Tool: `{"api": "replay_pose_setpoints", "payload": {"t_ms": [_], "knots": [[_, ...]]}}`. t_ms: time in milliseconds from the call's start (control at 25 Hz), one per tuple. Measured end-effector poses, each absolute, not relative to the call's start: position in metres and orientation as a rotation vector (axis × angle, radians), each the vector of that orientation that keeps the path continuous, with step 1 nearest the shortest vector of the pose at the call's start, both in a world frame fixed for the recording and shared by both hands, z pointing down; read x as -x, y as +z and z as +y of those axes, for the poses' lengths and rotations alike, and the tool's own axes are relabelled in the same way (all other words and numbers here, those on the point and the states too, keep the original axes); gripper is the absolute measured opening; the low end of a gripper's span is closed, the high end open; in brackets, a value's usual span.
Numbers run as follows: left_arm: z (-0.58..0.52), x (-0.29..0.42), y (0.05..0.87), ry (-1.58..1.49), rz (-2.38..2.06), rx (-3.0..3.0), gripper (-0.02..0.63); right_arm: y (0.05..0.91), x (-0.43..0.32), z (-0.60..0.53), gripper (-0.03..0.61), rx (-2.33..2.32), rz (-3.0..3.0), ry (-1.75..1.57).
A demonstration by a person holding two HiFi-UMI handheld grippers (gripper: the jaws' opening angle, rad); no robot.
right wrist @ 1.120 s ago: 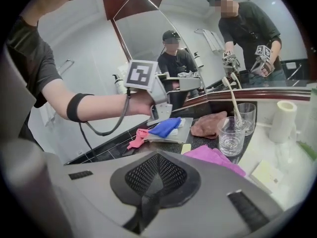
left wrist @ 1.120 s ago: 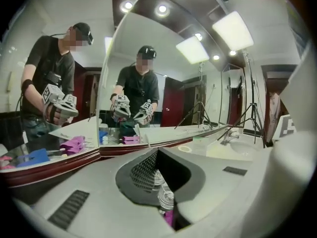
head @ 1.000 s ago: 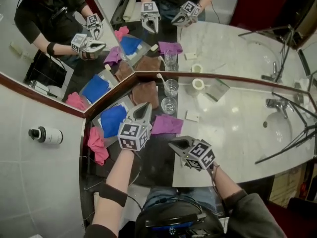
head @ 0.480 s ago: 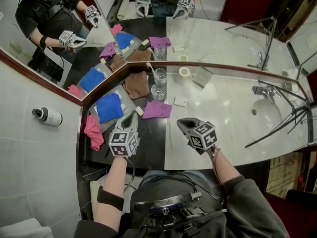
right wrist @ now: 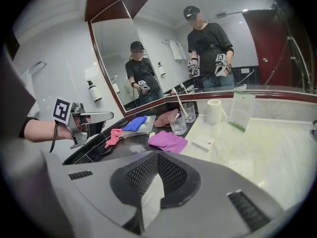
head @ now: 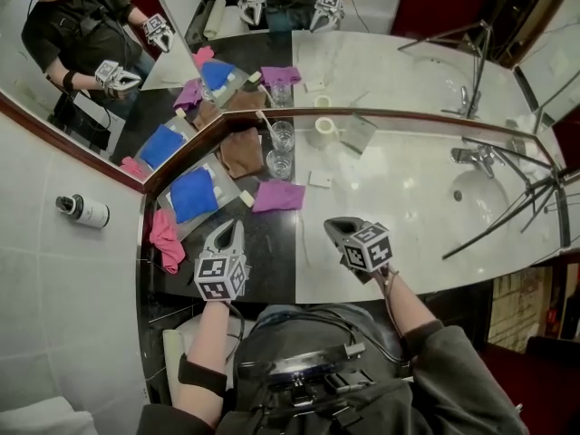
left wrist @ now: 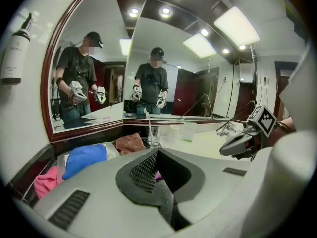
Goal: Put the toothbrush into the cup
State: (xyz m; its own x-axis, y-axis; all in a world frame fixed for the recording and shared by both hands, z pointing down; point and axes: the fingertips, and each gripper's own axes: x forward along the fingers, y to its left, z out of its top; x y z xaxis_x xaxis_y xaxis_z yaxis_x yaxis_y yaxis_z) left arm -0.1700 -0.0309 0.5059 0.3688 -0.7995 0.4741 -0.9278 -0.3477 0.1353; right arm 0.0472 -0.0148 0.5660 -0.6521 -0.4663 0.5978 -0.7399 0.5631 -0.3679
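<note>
**Head view.** The toothbrush (head: 269, 124) is a slim, pale stick with a white head. It stands in the cup (head: 283, 138), a clear glass tumbler, with its head leaning up and to the left over the rim. The cup sits at the back of the counter (head: 399, 216), close against the mirror (head: 381, 62), where the dark part of the surface meets the marble.

**Surroundings.**
- A second glass (head: 279, 165), which is empty, stands just in front of the cup, on the near side.
- A purple cloth (head: 278, 196) lies nearer again, between the glasses and the grippers.
- A brown cloth (head: 241, 152) is crumpled just left of the two glasses.
- A blue cloth (head: 193, 194) lies further left, and a pink cloth (head: 166, 240) lies at the counter's left edge.
- A white mug (head: 323, 131) is to the right of the cup, with an upright card (head: 359, 134) beside it and a small white box (head: 319, 179) lying flat.
- The faucet (head: 471, 156) is well apart at the right.
- A bottle (head: 82, 212) is fixed to the tiled wall at the left.

**Grippers.** The left gripper (head: 227, 229) is over the dark surface and the right gripper (head: 333, 227) is over the marble's near edge. Both are well short of the cup. In each gripper view the jaws are pressed together with nothing between them.
</note>
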Motion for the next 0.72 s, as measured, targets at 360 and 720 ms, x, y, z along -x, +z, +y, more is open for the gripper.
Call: {"api": "replay_pose_setpoints", "payload": {"t_ms": [360,720], "knots": [[-0.019,0.167,0.518,0.475,-1.451,-2.284,0.002,0.605,-0.034,-0.003,0.020,-0.952,-2.188,0.890],[-0.012,0.172,0.549,0.461,-1.356,-2.264,0.002,0.657,-0.020,-0.011,0.138,-0.939,-1.920,0.903]]}}
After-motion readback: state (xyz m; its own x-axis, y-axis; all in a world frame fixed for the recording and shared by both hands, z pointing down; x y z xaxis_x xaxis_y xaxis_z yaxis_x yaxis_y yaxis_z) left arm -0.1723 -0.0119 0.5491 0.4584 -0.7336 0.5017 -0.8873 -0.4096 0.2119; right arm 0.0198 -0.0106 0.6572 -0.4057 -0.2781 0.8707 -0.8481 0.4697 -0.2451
